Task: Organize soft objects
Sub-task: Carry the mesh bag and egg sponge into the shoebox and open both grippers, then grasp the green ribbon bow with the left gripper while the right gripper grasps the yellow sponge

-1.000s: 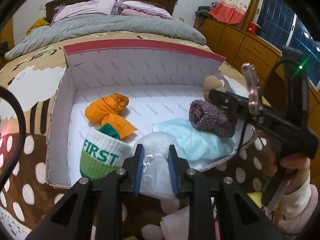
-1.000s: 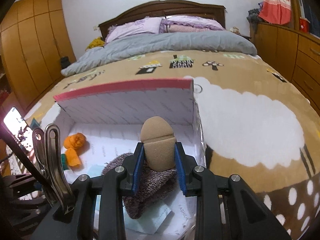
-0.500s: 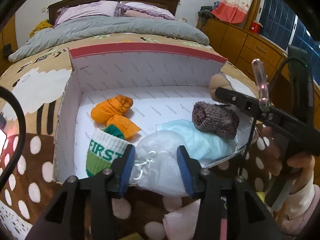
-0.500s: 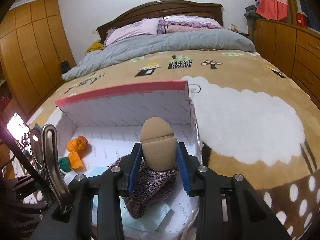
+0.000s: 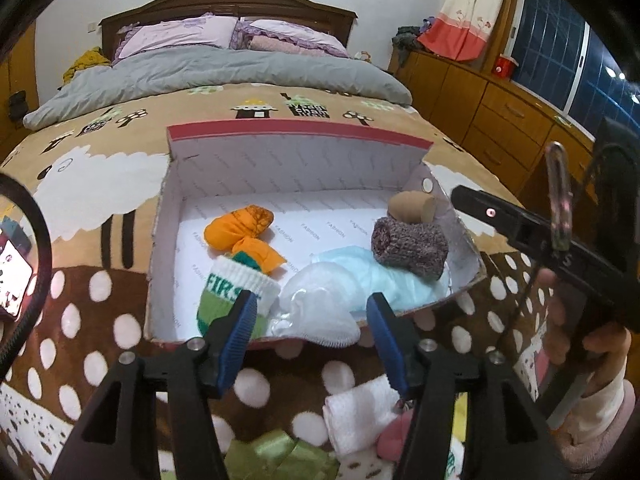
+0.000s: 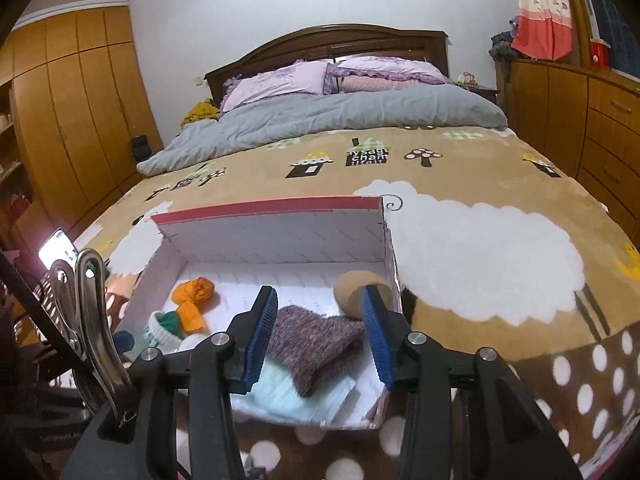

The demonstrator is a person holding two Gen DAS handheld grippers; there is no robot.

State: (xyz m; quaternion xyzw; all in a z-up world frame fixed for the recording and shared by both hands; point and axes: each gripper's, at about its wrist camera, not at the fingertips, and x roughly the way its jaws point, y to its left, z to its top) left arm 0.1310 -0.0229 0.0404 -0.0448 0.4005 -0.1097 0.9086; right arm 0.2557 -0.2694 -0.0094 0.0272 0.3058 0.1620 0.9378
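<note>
An open box [image 5: 296, 136] with a white inside and a red rim sits on the bed blanket. In it lie an orange cloth [image 5: 240, 232], a green and white sock [image 5: 236, 292], a clear puffy bag [image 5: 316, 308], a pale blue cloth [image 5: 380, 276], a grey-purple knitted roll [image 5: 408, 246] and a tan sponge [image 5: 412, 208]. My left gripper [image 5: 312, 298] hangs over the box's near edge, jaws opening, with the bag below and apart from the pads. The jaws of my right gripper [image 6: 319, 294] are opening over the knitted roll [image 6: 316, 340]. The sponge [image 6: 352, 288] lies free by its right finger.
On the blanket in front of the box lie a folded white cloth [image 5: 356, 412], a pink item [image 5: 390, 440] and a green ribbon [image 5: 276, 456]. A lit phone [image 5: 12, 272] is at the left. Wooden drawers [image 5: 500, 112] line the right. A metal clip [image 6: 88, 320] hangs at the left.
Both grippers opened and drew back and up. The left let go of the clear bag. The right released the tan sponge, which now lies tipped in the box's right corner.
</note>
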